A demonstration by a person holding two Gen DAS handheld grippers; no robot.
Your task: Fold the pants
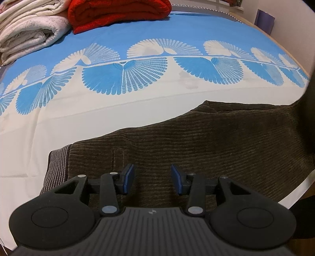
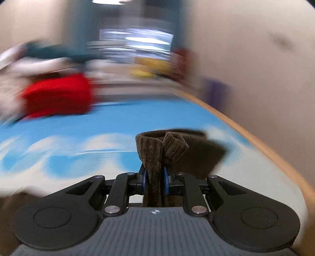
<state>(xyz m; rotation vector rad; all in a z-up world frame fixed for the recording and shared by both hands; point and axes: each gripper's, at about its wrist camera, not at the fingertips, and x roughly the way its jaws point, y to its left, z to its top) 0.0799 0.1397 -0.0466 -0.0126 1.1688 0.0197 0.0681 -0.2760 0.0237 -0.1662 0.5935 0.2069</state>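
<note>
Brown corduroy pants (image 1: 196, 141) on bed (image 1: 78, 122) | L tongs (image 1: 152, 178) apart, over waistband end | R tongs (image 2: 155, 182) clamped on bunched pants fold

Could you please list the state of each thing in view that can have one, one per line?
brown pants: spread flat on the bed, one end bunched and lifted by the right gripper.
left gripper: open, over the pants, holding nothing.
right gripper: shut on the brown pants.
red blanket: folded.
white blankets: folded, stacked.
bedsheet: spread smooth.
</note>
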